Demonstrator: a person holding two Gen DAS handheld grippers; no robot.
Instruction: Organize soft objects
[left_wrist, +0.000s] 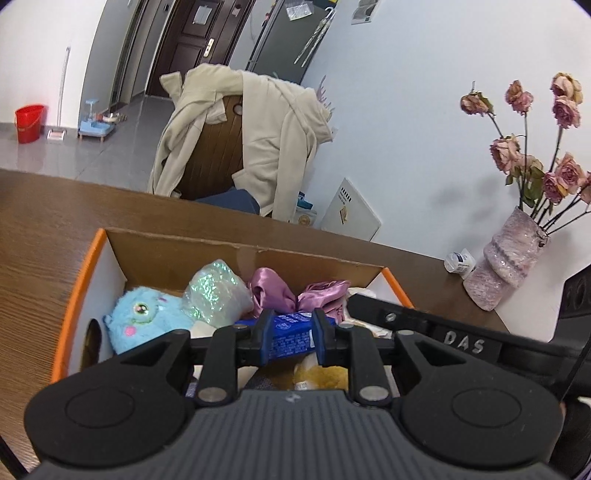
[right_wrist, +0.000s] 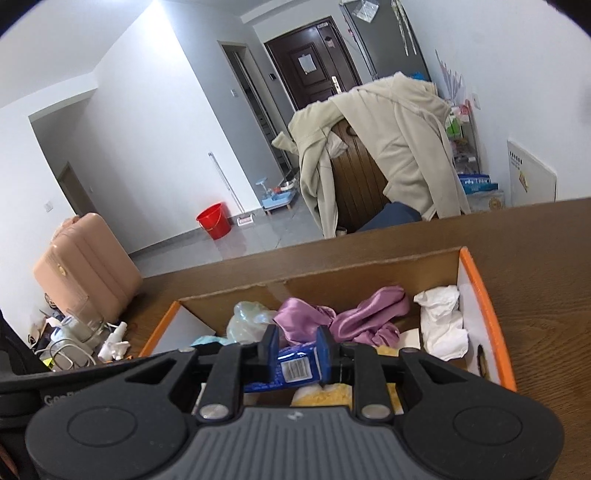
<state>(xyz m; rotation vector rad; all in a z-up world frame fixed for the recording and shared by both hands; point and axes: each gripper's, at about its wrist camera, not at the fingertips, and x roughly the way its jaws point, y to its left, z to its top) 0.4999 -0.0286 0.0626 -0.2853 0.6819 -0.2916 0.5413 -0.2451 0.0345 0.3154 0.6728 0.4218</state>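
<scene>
Cardboard box with orange edges sits open on the brown wooden desk, and both hand-held grippers hang over its near end. The left hand-held gripper has its blue pads pressed against the two sides of a small blue tissue pack, which lies across the gap just above the box contents. In the right wrist view the right hand-held gripper pinches what appears to be the same blue pack by the end that bears a barcode label. Part of the right tool's black arm, with raised letters, crosses the right side of the left wrist view.

Inside the box, a fluffy blue plush toy lies by the left wall. Just beside it stands a shiny iridescent pouch. A purple satin cloth, bunched like a bow, rests near the far wall, directly beyond the pack. Crumpled white paper sits in the right corner, against the white inner wall. Something yellow and fuzzy lies below the pack, mostly hidden by the tools.

On the desk, well apart from the box, a pink vase with dried roses stands near the wall. Beyond the desk a cream jacket hangs over a chair.
</scene>
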